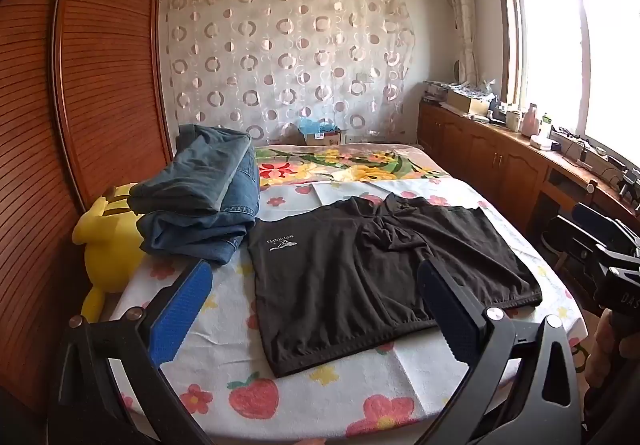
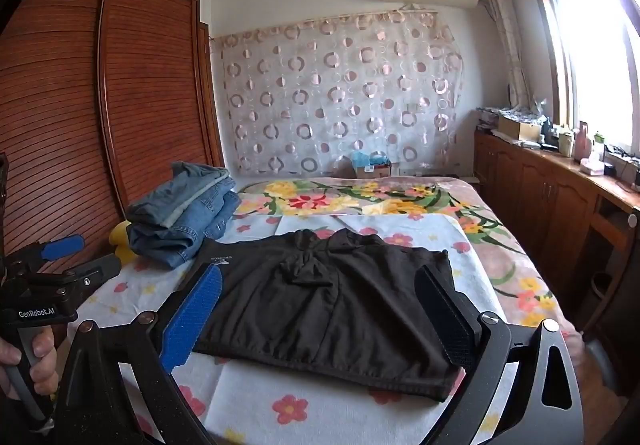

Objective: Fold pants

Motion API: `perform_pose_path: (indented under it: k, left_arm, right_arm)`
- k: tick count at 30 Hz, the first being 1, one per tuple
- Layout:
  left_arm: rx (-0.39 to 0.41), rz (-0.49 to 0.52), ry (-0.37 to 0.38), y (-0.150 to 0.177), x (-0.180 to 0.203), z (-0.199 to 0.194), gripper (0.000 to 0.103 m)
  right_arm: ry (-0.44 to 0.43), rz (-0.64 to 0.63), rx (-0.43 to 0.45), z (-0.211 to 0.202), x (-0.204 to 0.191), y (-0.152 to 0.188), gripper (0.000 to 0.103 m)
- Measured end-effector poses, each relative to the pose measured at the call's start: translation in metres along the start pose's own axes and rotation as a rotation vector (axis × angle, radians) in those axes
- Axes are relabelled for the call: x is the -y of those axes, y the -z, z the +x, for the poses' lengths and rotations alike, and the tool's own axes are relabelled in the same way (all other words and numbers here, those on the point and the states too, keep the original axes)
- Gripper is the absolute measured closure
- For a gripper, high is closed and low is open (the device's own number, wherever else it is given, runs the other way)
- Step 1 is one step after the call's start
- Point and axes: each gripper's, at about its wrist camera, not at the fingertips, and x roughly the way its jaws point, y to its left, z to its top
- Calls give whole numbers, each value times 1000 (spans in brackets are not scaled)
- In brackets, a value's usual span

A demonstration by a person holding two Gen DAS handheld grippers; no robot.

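Two grippers hover over the near edge of a bed, both with fingers spread wide and nothing between them. Nearest, the left gripper (image 1: 316, 309) frames the near hem of the black shorts (image 1: 360, 269), while the right gripper (image 2: 320, 317) frames the same garment from slightly further right; neither touches the cloth. A hand (image 2: 28, 361) holds the left gripper's handle at the left edge of the right wrist view.

The black shorts lie flat and spread out on the strawberry-and-flower print sheet (image 1: 248, 393), roughly in the middle of the bed's near half. Their long axis runs across the bed, left to right, with a small white logo near the left end and a bunched fold at the middle.

Just beyond and left, a stack of folded jeans (image 1: 204, 193) sits beside a yellow plush toy (image 1: 108, 241). Further back lies a floral blanket (image 1: 344, 161), then a circle-patterned curtain (image 1: 288, 61).
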Motion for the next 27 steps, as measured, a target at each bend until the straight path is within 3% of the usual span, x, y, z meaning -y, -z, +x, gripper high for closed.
perform_pose_path:
  k: [27]
  left_arm:
    - [4,8,-4,0,0,0,0]
  right_arm:
    - [1,8,10,-1,-3,2,6]
